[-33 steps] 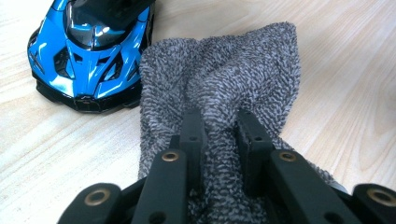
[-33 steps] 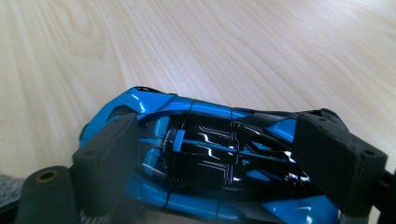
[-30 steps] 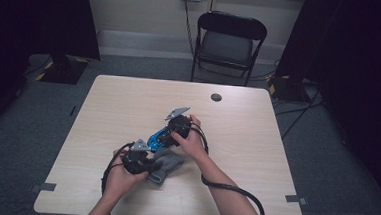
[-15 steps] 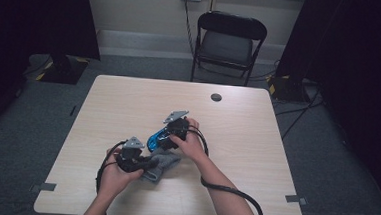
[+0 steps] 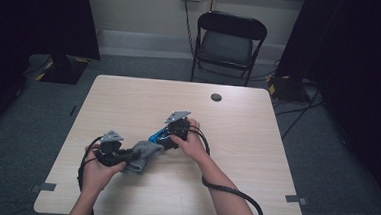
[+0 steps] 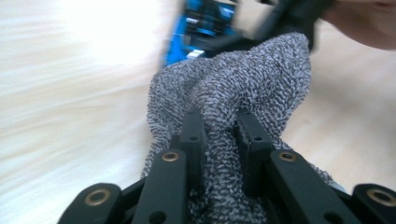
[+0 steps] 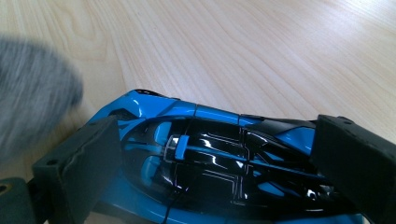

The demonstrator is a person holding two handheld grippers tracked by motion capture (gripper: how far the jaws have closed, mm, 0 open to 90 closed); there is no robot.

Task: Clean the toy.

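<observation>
**Grey cloth clamped on the left, blue toy car between wide jaws on the right**

The left gripper (image 5: 125, 155) is clenched on one grey knitted cloth (image 6: 233, 93); in the left gripper view its two black jaws pinch a fold of the fabric between them, and the rest bunches up ahead of the tips. In the high view the cloth (image 5: 144, 154) lies just left of the blue toy car (image 5: 159, 136) and touches it, or nearly so; I cannot tell which.

The right gripper (image 5: 174, 135) has just been opening its jaws. In the right gripper view they stand wide, one on each side of the car (image 7: 219, 158), with the car between them; whether the pads press on its sides I cannot tell. The car sits on the table (image 5: 256, 141), and the blurred grey cloth (image 7: 32, 88) lies at its far left end in that view.

Around the car: one small dark round object (image 5: 216, 97) lies well beyond it, towards the table's far edge. One black folding chair (image 5: 231, 42) stands behind the table, past that object. A black cable (image 5: 233, 193) trails from the right gripper across the table towards the near edge. Nothing lies between the car and the cloth.

Counted: two grippers, one car, one cloth, one round object, one chair.
</observation>
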